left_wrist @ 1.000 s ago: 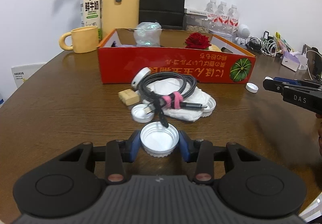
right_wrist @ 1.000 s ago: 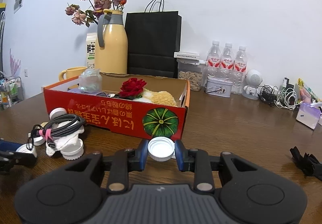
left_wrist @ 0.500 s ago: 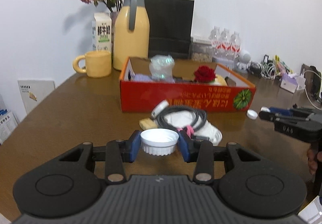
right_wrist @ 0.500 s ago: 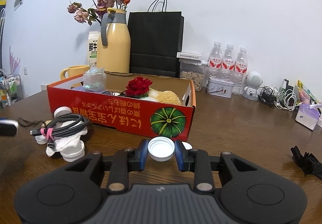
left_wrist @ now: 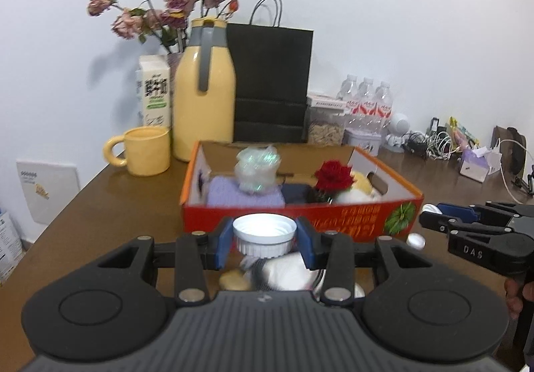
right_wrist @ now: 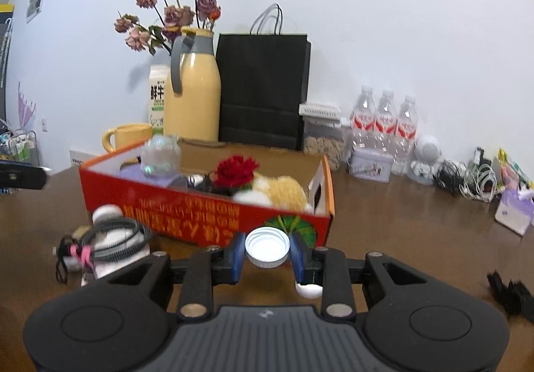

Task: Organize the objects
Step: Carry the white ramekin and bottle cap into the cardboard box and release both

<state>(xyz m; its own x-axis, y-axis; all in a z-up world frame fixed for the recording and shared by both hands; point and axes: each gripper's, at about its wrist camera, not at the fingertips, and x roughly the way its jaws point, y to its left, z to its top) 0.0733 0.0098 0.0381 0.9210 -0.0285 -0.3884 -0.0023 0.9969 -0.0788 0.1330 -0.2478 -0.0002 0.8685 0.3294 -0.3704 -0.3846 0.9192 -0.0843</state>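
My left gripper (left_wrist: 264, 236) is shut on a wide white jar lid (left_wrist: 263, 231), held in the air in front of the red cardboard box (left_wrist: 333, 221). My right gripper (right_wrist: 267, 251) is shut on a smaller white bottle cap (right_wrist: 267, 246), near the box's (right_wrist: 200, 211) pumpkin-printed corner. The box holds a purple cloth (left_wrist: 243, 193), a crumpled plastic wrap (left_wrist: 257, 168), a red rose (left_wrist: 333, 175) and a yellow plush. On the table before the box lie a coiled black cable with a pink tie (right_wrist: 110, 238), a white cloth and more lids. The right gripper also shows at the right edge of the left wrist view (left_wrist: 430, 216).
Behind the box stand a yellow jug (left_wrist: 203, 95) with dried flowers, a yellow mug (left_wrist: 147, 150), a milk carton (left_wrist: 154, 91), a black paper bag (left_wrist: 270, 84) and water bottles (left_wrist: 367, 101). Cables and small clutter (right_wrist: 474, 175) crowd the far right. A loose white cap (right_wrist: 308, 290) lies under my right gripper.
My left gripper has lifted the white lid off the table and tilted up, so the box's inside shows. The right gripper, still holding its cap, has drifted slightly nearer the box.
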